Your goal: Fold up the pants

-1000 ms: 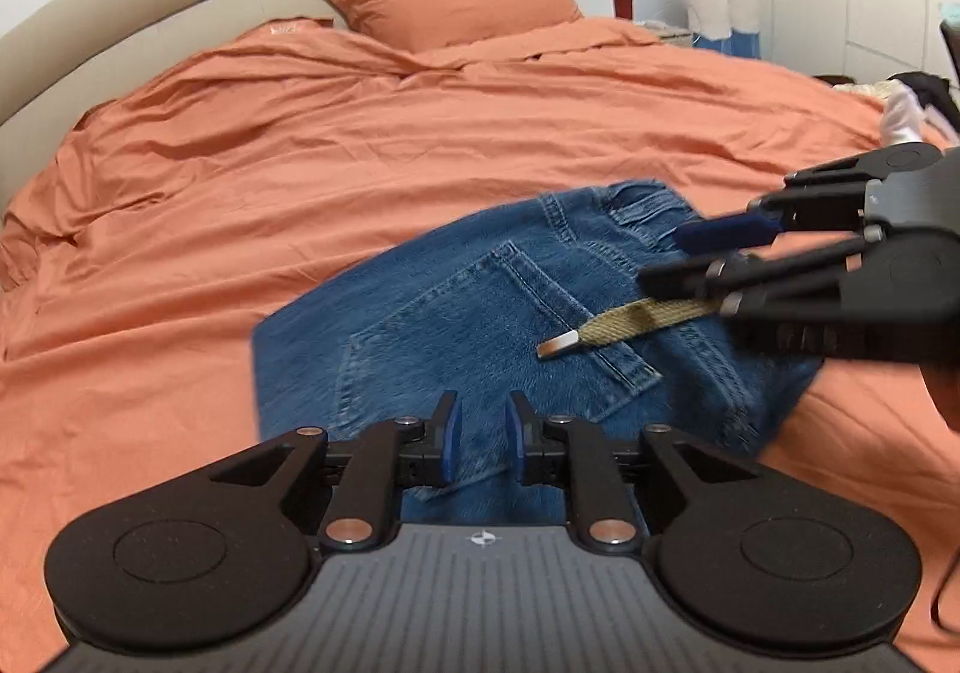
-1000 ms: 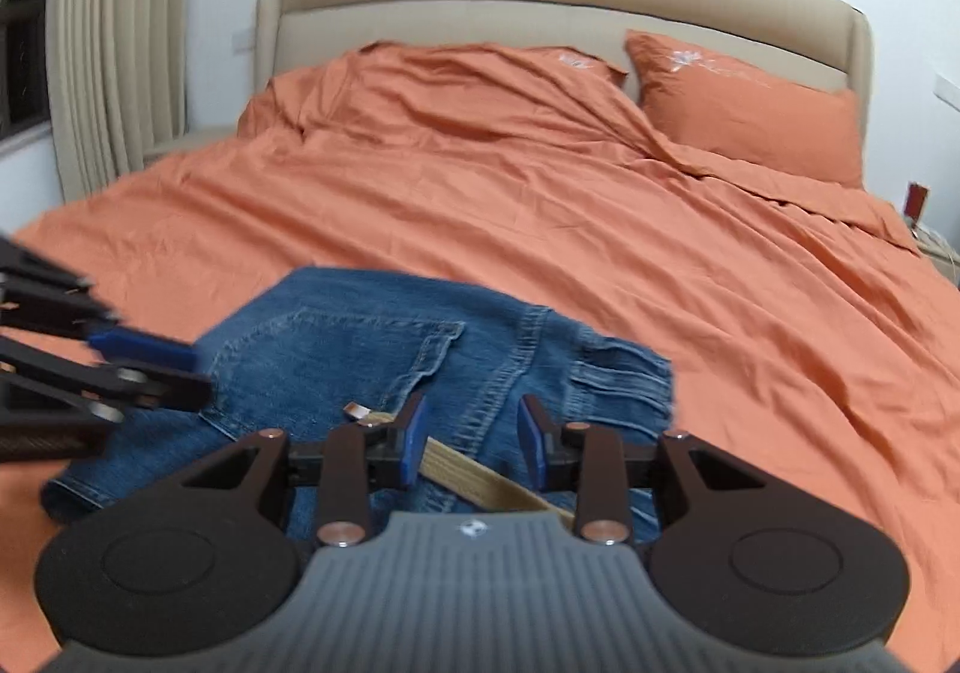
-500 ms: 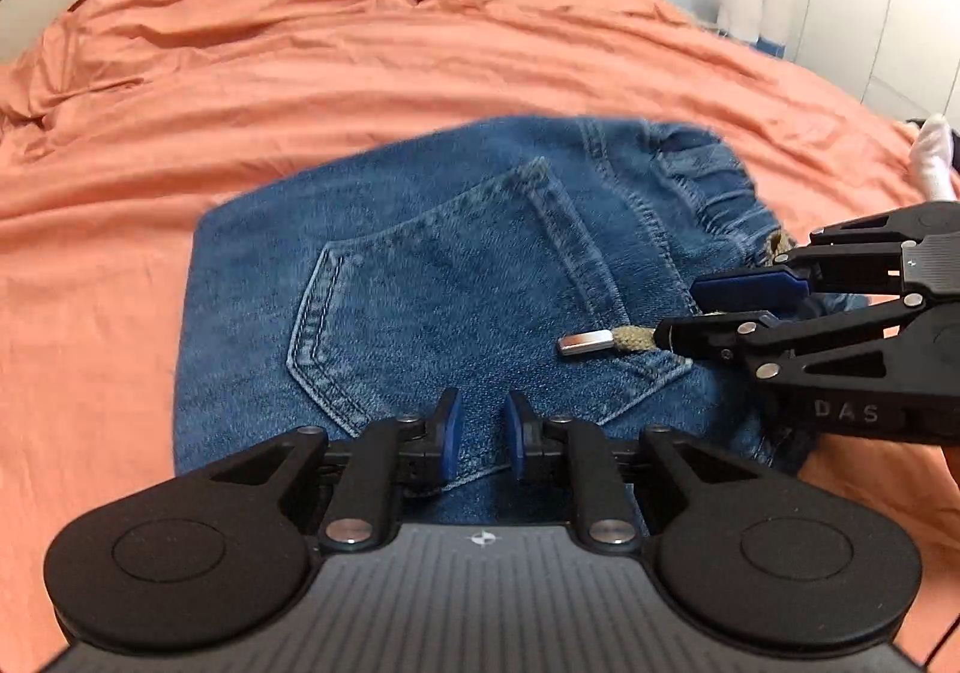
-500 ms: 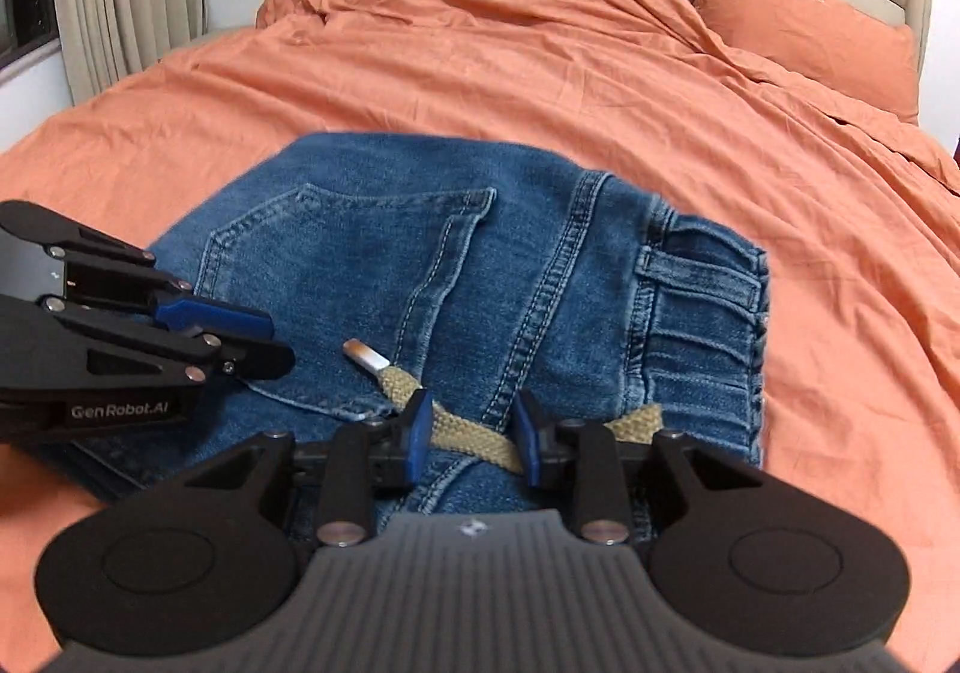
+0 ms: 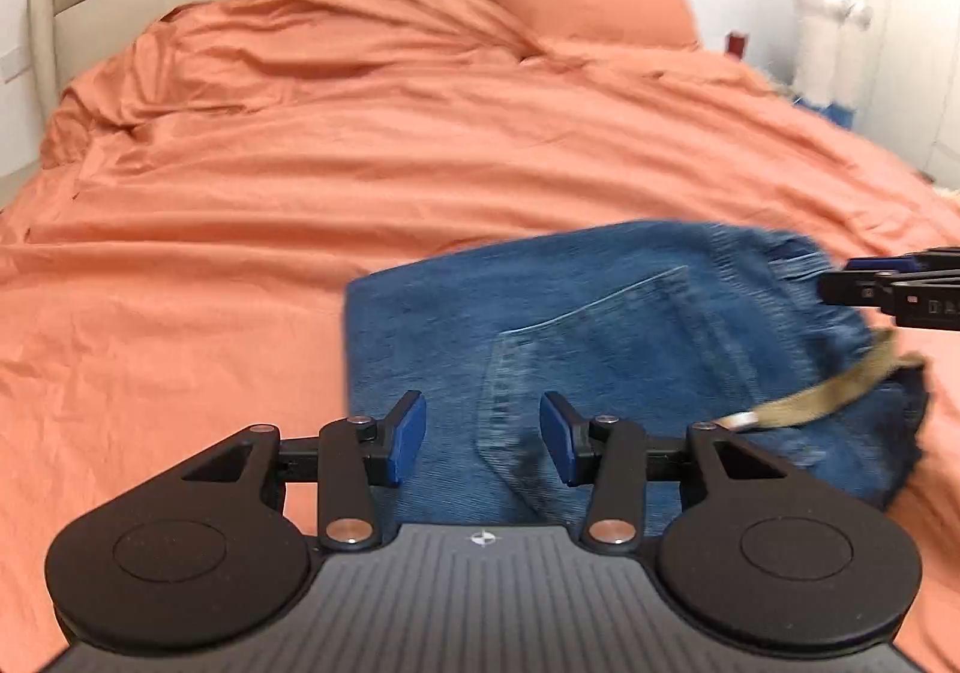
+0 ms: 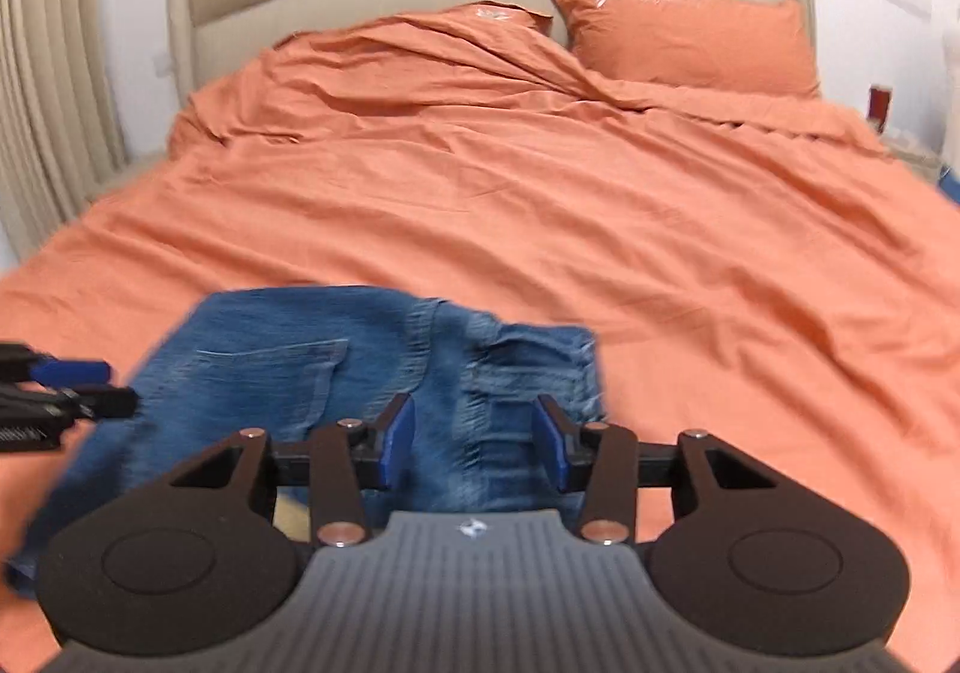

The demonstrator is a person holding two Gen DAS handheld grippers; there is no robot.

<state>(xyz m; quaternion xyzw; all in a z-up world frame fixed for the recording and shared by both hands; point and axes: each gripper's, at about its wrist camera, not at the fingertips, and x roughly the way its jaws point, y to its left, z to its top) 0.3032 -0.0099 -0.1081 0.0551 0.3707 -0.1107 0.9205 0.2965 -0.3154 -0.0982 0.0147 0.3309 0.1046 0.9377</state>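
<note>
The folded blue jeans (image 5: pixel 600 349) lie on the orange bed cover (image 5: pixel 300 193), a tan drawstring (image 5: pixel 840 394) trailing off their right edge. The left tool (image 5: pixel 483 436) and the right tool (image 6: pixel 474 448) have both just been opening. Each hovers released over the denim, nothing clamped between its blue pads (image 6: pixel 399 448).

Right gripper (image 5: pixel 888 286), seen at 3 o'clock edge of left wrist view: white letters "DA", rest cut off. Pillow (image 6: pixel 690 31): white flower embroidery plus script, unreadable. Nothing else legible.
</note>
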